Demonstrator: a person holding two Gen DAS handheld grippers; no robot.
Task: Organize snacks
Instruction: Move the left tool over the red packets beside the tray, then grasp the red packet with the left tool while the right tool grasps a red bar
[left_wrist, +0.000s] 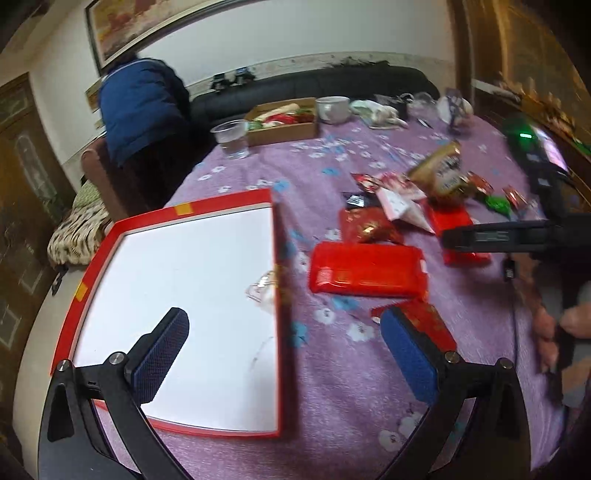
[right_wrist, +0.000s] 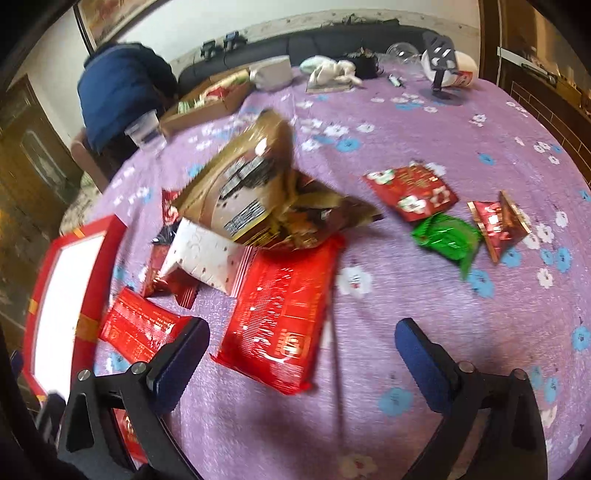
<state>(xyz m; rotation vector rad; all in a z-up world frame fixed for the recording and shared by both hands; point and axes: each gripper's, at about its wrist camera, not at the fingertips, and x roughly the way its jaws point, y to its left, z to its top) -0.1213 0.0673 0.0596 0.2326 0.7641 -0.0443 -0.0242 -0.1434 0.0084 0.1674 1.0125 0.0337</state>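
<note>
A red box with a white inside (left_wrist: 192, 288) lies on the purple flowered tablecloth; it also shows at the left of the right wrist view (right_wrist: 66, 295). My left gripper (left_wrist: 284, 332) is open and empty above the box's right edge. A long red snack pack (left_wrist: 369, 271) lies right of the box. My right gripper (right_wrist: 301, 343) is open and empty over another big red pack (right_wrist: 280, 314). A gold bag (right_wrist: 258, 192), a white pack (right_wrist: 207, 258), small red packs (right_wrist: 410, 192) and a green pack (right_wrist: 447, 236) lie scattered. The right gripper's arm (left_wrist: 498, 236) shows in the left view.
A cardboard tray of food (left_wrist: 284, 122), a clear plastic cup (left_wrist: 232, 138) and a white bowl (left_wrist: 332, 107) stand at the table's far side. A person in a blue jacket (left_wrist: 144, 107) bends by a dark sofa (left_wrist: 332, 81). A phone stand (right_wrist: 441, 70) stands far right.
</note>
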